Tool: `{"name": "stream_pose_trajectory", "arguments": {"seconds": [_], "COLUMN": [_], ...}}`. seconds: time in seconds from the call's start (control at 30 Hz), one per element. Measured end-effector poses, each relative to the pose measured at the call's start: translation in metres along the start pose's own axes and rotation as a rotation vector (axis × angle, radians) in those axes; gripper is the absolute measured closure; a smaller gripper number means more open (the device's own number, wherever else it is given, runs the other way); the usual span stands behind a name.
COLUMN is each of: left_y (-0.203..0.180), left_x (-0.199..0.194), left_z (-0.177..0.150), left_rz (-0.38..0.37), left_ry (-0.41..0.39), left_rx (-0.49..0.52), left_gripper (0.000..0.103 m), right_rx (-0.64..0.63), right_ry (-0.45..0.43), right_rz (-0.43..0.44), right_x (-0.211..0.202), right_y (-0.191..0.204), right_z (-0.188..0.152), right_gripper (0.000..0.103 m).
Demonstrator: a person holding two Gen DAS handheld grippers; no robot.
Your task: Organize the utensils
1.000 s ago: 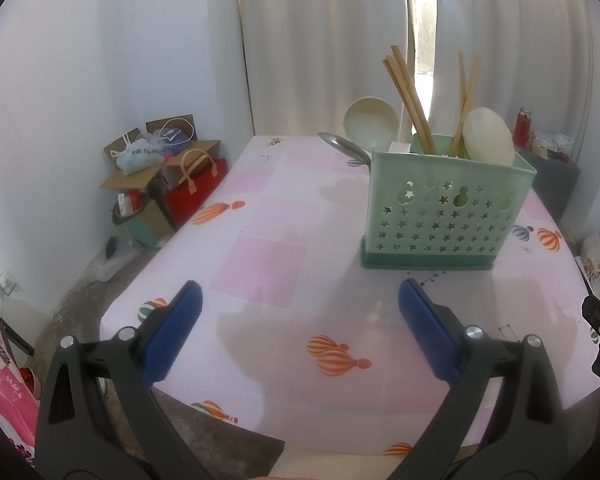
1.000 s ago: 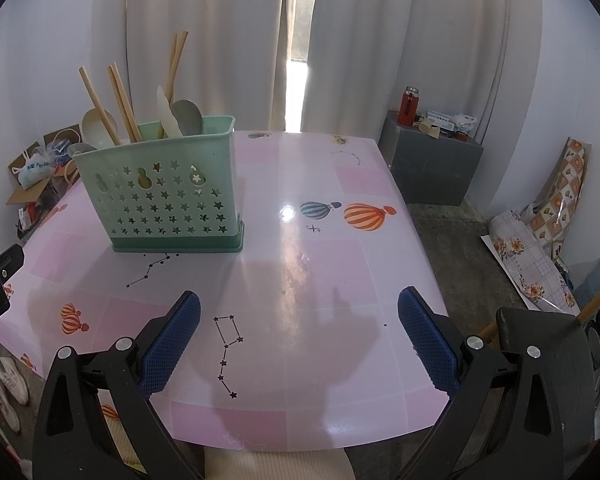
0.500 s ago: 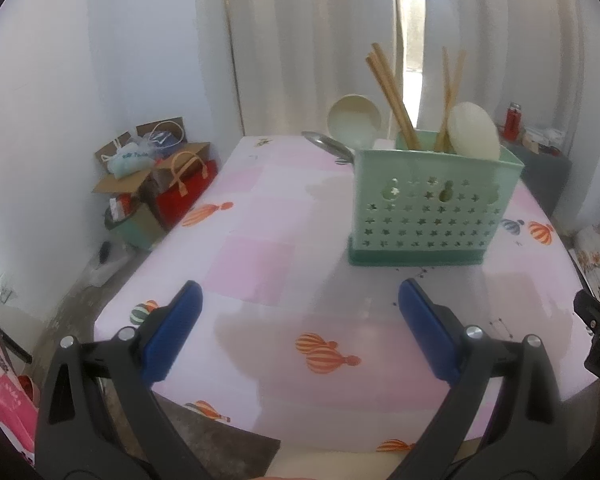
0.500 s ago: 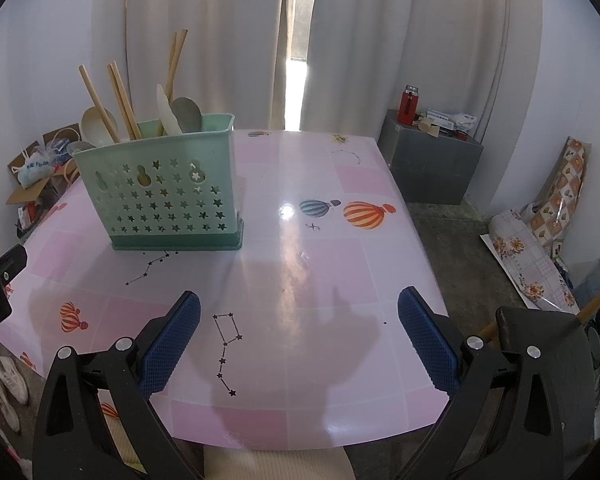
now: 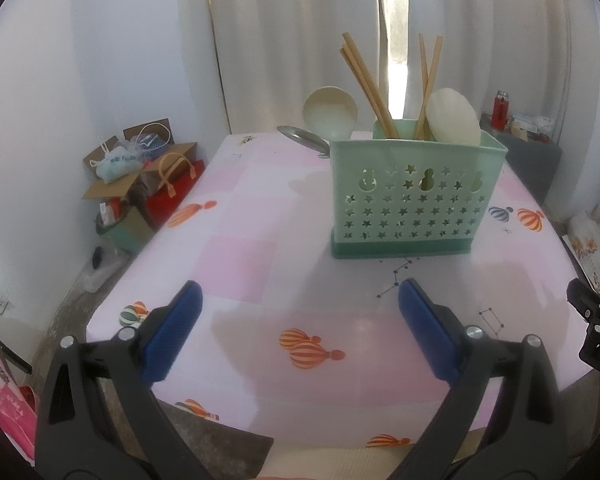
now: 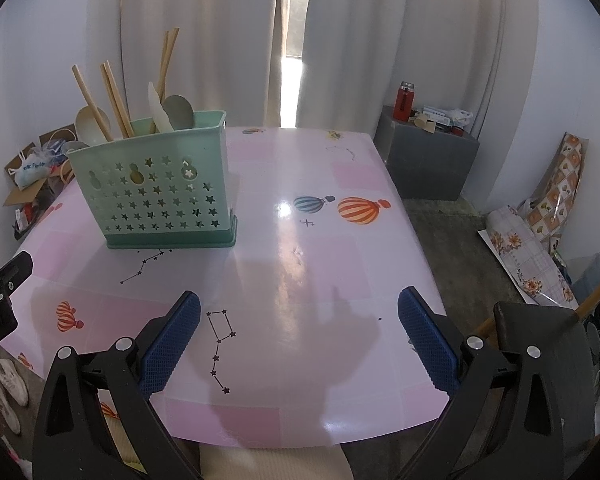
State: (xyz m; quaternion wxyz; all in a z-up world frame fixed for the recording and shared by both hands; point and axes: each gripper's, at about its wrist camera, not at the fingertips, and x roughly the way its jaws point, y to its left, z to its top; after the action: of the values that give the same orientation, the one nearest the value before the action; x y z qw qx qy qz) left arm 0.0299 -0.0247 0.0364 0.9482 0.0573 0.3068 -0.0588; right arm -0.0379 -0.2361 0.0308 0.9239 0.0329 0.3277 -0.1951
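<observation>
Utensils (image 5: 388,92) upright in green star-cutout caddy (image 5: 414,200) w/ compartments.

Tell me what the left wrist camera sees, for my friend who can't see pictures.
A mint-green plastic utensil caddy with star-shaped holes stands on a pink table with hot-air balloon prints, holding wooden chopsticks and pale cream spoons. The open left gripper, empty, with blue pads, hovers near the table's front edge.
</observation>
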Motion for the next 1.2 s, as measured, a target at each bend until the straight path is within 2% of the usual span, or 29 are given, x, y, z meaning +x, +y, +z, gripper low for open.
{"name": "stream_pose_trajectory", "arguments": {"seconds": [1.2], "left_y": [-0.0023], "left_x": [0.0012], "left_z": [-0.0013], "left_rz": [-0.002], "left_ry": [0.007], "left_rx": [0.008], "left_gripper": [0.009], "right_rx": [-0.005], "right_ry": [0.010], "right_rz": [0.010], "right_x": [0.0016], "right_y": [0.0003], "right_z": [-0.0002], "right_gripper": [0.007]}}
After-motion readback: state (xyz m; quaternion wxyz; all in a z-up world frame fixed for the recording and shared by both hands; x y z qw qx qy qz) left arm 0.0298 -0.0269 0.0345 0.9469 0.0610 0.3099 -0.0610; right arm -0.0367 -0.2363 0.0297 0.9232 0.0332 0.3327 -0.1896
